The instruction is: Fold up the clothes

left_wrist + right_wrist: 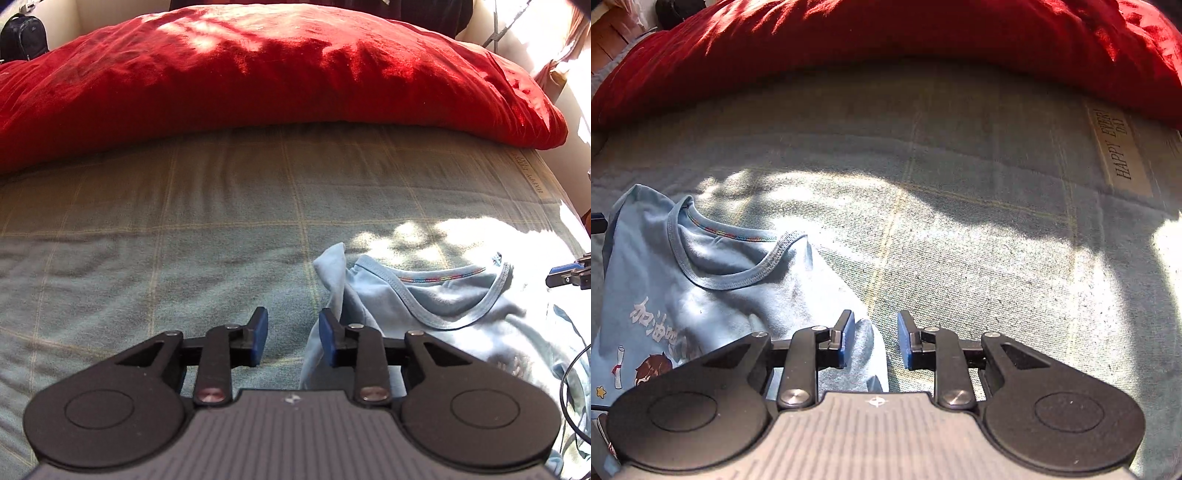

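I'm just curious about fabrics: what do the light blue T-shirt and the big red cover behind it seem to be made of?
The light blue T-shirt looks like soft matte cotton knit: ribbed, stitched collar, limp folds, printed picture. The red cover seems a plush, velvety fabric, since its creases catch sunlight with a sheen; the exact fibre cannot be told.

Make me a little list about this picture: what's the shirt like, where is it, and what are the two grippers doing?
shirt: light blue t-shirt, cartoon print, lying crumpled
surface: green checked blanket
behind: red pillow
left gripper: open, empty, at the shirt's left edge
right gripper: open, empty, at the shirt's right edge
folding: not begun
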{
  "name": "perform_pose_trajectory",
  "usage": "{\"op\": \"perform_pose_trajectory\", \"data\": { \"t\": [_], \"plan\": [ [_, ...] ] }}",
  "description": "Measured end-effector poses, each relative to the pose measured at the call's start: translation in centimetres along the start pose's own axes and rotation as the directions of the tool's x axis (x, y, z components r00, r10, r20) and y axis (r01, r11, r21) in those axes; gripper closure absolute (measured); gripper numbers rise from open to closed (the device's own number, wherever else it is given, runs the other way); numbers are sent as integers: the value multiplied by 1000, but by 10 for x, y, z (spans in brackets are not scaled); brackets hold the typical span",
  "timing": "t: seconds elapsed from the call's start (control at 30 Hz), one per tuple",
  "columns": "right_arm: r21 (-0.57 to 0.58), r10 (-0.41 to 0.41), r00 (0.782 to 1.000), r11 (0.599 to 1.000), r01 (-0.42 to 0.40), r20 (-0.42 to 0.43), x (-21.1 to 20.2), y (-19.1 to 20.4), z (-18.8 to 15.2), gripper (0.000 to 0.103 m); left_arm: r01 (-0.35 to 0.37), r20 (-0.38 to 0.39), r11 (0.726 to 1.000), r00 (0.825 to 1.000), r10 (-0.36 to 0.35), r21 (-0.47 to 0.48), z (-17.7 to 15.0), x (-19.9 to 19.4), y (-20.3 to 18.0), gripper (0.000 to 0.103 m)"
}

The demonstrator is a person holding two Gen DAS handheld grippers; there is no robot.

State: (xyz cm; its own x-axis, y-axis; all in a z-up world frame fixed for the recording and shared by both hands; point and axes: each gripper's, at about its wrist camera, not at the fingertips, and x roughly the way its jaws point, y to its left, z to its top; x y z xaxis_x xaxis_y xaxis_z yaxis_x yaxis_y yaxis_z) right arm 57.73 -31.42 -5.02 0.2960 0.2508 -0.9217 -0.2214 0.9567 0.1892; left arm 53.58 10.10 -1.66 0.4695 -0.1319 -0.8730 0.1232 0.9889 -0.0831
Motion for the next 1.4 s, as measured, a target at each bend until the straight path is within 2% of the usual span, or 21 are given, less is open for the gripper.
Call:
{"op": "perform_pose_trajectory", "data": {
  "t": [0.1, 0.2, 0.27, 0.3, 0.33, 0.5, 0.57, 0.6, 0.7, 0.77, 0.83, 1.07, 1.27, 1.4],
  "plan": [
    [47, 26, 1000, 999, -25, -17, 7, -6, -16, 63, -1, -27, 1000, 1000, 0, -21, -10, 4, 2, 72],
    [28, 19, 999, 999, -18, -48, 16, -1, -27, 63, -10, -51, 999, 999, 8, -35, -15, 8, 3, 72],
    [4, 24, 999, 1000, -24, -47, 15, 6, -30, 79, -10, -64, 999, 998, 8, -37, -17, 10, 2, 72],
    [6, 36, 998, 999, -35, -50, 14, 7, -30, 100, -9, -69, 999, 998, 6, -36, -18, 10, 2, 72],
    [-3, 15, 999, 1000, -15, -49, 13, 8, -29, 102, -8, -70, 999, 998, 6, -32, -18, 10, 1, 72],
    [-31, -72, 997, 997, 71, -14, -1, 3, -17, 102, -5, -71, 1000, 997, 4, -4, -20, 5, -4, 71],
    [-62, -161, 987, 985, 161, 9, -7, -2, -7, 103, -1, -74, 1000, 997, 2, 6, -21, 2, -6, 71],
    [-61, -179, 984, 982, 180, 17, -9, -7, -1, 103, 1, -76, 1000, 997, 0, 11, -21, 1, -6, 71],
    [-1, -124, 992, 992, 124, 29, -20, -27, 13, 103, 7, -74, 1000, 997, -6, 22, -23, -1, -6, 70],
    [7, -89, 995, 996, 88, 46, -26, -28, 13, 100, 16, -75, 1000, 997, -14, 20, -26, -1, -4, 64],
    [19, -69, 996, 997, 69, 48, -28, -23, 8, 90, 24, -84, 1000, 996, -24, 3, -29, 1, 0, 60],
    [46, -12, 1000, 999, 11, 14, -22, 0, -29, 90, 71, -151, 996, 985, -79, -58, -50, 22, 10, 60],
    [109, 12, 1000, 994, -13, 4, -30, 12, -52, 88, 106, -173, 983, 976, -131, -147, -72, 22, 12, 60],
    [125, 41, 999, 991, -40, -8, -38, 27, -67, 80, 119, -195, 977, 969, -153, -174, -91, 10, 7, 60]
  ]
}}
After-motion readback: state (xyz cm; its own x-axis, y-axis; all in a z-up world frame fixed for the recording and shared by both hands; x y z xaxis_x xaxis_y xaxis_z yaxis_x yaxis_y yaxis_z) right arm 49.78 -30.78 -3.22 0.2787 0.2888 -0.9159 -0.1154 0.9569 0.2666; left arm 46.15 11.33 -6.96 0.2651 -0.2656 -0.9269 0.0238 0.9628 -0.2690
